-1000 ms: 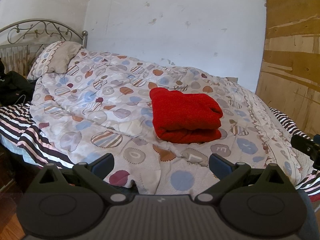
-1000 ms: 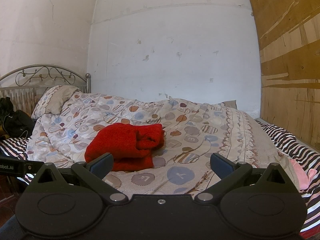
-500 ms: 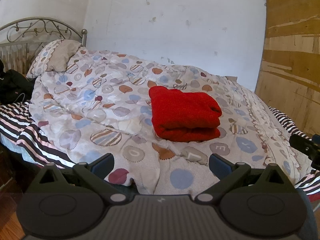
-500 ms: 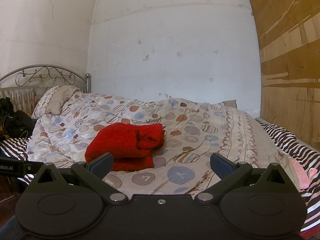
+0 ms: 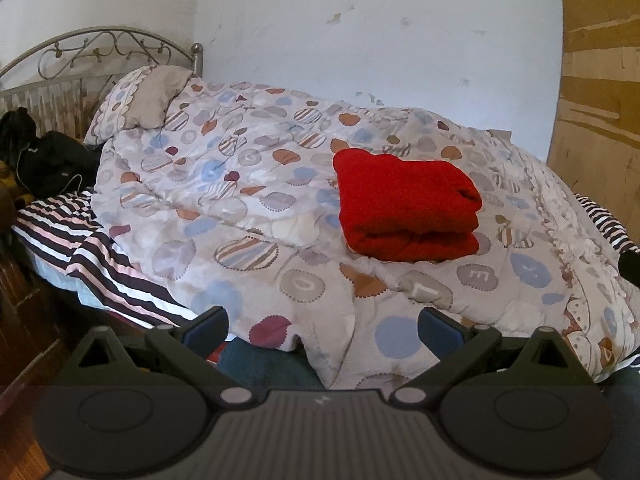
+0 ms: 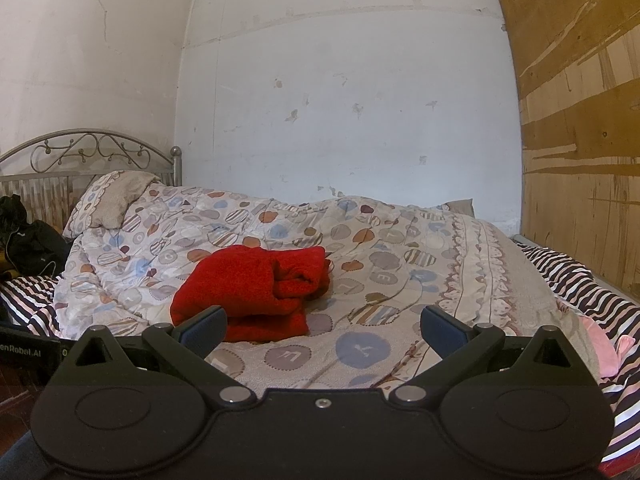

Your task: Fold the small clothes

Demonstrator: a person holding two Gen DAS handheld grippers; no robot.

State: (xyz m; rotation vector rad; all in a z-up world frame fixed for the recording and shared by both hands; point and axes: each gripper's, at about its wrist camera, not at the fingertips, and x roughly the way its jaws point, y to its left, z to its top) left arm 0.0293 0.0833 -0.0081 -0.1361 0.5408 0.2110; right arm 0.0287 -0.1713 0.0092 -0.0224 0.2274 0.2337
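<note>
A red garment [image 5: 406,204] lies folded in a thick bundle on the patterned quilt [image 5: 240,208] of the bed. It also shows in the right wrist view [image 6: 256,288], left of centre. My left gripper [image 5: 322,326] is open and empty, held back from the bed's near edge, well short of the garment. My right gripper [image 6: 322,324] is open and empty, low over the quilt's near part, with its left finger [image 6: 204,326] in front of the garment's near corner but apart from it.
A pillow [image 5: 140,100] and metal headboard [image 5: 100,46] stand at the left. Dark bags [image 5: 44,160] lie on the striped sheet [image 5: 80,240]. A plywood panel [image 6: 580,120] lines the right side. A pink cloth [image 6: 600,348] lies at the right edge.
The left gripper has drifted slightly back and left, so the garment sits a little further right in its view. The right gripper has barely moved. The garment has not moved.
</note>
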